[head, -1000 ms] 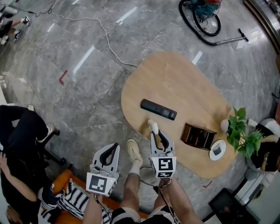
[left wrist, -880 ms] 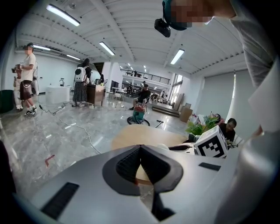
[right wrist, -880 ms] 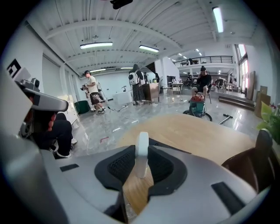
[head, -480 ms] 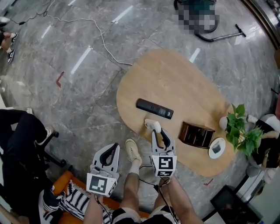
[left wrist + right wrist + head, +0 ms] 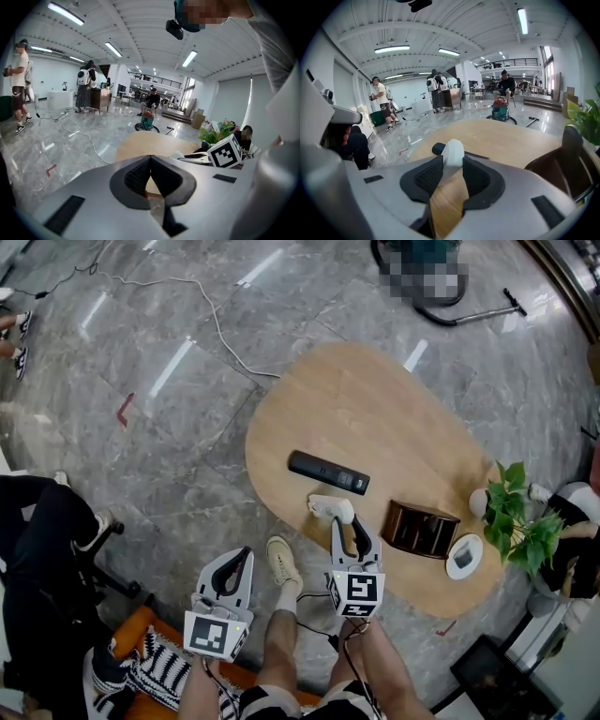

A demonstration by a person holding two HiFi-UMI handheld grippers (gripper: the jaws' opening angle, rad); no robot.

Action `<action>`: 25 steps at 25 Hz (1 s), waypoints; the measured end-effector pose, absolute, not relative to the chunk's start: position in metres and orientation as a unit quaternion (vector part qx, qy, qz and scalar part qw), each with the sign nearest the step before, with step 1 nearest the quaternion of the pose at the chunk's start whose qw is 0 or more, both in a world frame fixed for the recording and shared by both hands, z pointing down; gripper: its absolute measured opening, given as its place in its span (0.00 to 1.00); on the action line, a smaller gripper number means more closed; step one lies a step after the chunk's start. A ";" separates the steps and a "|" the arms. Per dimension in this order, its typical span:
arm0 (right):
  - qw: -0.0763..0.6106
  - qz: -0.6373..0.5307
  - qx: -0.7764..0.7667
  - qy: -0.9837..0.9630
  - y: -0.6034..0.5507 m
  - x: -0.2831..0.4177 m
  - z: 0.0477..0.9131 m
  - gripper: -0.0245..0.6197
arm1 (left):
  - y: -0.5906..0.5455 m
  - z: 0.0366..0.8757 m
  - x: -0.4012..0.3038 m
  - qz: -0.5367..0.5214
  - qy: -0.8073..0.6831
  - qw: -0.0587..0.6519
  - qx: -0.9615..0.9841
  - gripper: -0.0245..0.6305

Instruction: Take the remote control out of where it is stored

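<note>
The right claw [image 5: 345, 521] reaches over the near edge of the oval wooden surface [image 5: 375, 409] and has the white remote [image 5: 328, 506] between its tips. In the right gripper view the rounded end of the white remote [image 5: 452, 151] fills the gap of the right claw [image 5: 452, 161], and both pads seem to touch its sides. The jaws have just been opening a little with the remote between them. In the head view the white remote lies across the tips, its long part pointing to the left, low over the wood near the edge. It is outside the brown holder [image 5: 424, 531], which stands just to the right of the claw on the same surface. A black remote [image 5: 328, 472] lies flat a little farther, near the white one but apart from it. At the right end of the surface there are a green plant [image 5: 516, 521] and a small white dish [image 5: 466, 560]. The left claw [image 5: 246, 554] hangs over the grey floor [image 5: 141, 427], left of the surface and well apart from it. In the left gripper view the tips of the left claw [image 5: 150, 158] are pressed together with nothing between them
</note>
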State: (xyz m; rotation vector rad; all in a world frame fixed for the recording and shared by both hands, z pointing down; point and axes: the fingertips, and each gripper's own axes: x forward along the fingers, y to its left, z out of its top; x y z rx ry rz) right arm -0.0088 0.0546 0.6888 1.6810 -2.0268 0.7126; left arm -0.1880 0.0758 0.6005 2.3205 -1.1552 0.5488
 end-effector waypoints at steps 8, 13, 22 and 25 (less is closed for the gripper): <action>0.193 0.277 0.615 -0.713 0.058 0.007 0.697 0.23 | 0.073 0.601 -0.181 0.204 -0.418 0.236 0.853 0.04; 0.177 0.302 0.625 -0.698 0.061 0.021 0.705 0.25 | 0.066 0.603 -0.175 0.208 -0.414 0.236 0.855 0.04; 0.185 0.307 0.640 -0.679 0.063 0.038 0.720 0.26 | 0.062 0.610 -0.163 0.215 -0.403 0.237 0.857 0.04; 0.204 0.307 0.647 -0.668 0.066 0.049 0.730 0.26 | 0.060 0.610 -0.160 0.214 -0.403 0.240 0.857 0.04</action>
